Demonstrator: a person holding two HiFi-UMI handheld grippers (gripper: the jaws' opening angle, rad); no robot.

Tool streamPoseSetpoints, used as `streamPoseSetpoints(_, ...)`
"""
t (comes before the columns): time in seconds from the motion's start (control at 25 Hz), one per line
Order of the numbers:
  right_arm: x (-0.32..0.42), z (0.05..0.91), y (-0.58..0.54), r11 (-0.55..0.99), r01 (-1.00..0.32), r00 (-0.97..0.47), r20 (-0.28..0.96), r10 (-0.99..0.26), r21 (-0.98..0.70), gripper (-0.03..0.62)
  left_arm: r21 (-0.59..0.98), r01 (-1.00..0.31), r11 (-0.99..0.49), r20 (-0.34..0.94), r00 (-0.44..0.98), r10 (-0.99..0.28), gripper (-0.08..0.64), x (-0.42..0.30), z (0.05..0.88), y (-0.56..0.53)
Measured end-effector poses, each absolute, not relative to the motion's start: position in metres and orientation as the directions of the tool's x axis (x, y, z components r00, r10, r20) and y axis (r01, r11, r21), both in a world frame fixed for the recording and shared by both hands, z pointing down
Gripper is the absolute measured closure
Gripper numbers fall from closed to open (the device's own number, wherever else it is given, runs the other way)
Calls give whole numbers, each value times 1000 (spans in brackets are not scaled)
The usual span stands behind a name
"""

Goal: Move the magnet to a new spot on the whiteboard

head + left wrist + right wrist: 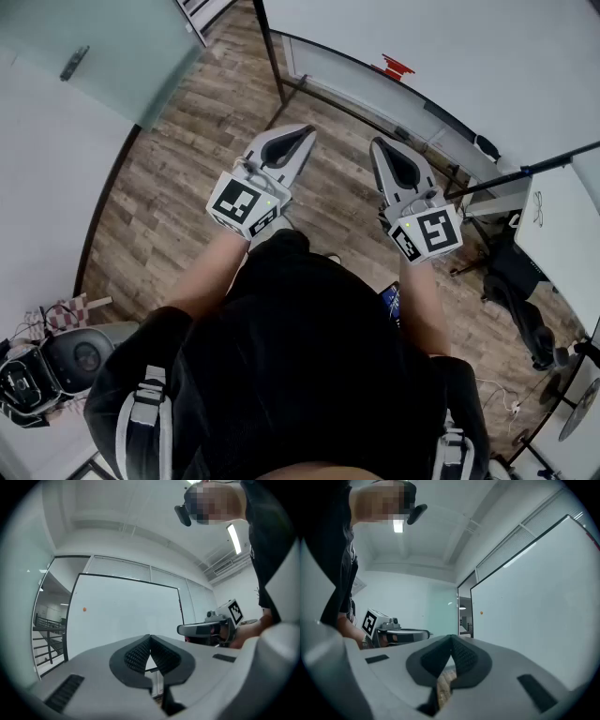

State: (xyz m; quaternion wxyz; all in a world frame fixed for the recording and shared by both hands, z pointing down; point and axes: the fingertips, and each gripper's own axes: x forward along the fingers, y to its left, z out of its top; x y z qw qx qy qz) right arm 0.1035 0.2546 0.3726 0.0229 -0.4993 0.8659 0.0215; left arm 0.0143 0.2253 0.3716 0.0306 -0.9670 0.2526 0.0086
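Magnet: a small orange dot [84, 609] sat near the left edge of the whiteboard [126, 616].
Handling: probably light, stiff and smooth; it would be best pinched by its rim.
Left gripper [150, 637]: jaws were closed together, empty.
Right gripper [451, 637]: jaws were closed too, holding nothing.
Gap: the magnet was far ahead, well apart from both.

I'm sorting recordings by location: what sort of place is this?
Probably an office or meeting room: a large framed whiteboard, a frosted glass door and wood-look flooring.
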Motion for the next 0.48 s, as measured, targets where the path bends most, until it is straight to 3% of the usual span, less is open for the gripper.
streamPoseSetpoints(0.48,104,376,255,509,-860,-510,-52,-859,30,592,-49,-510,-859,-27,860,-509,556,17,375,224)
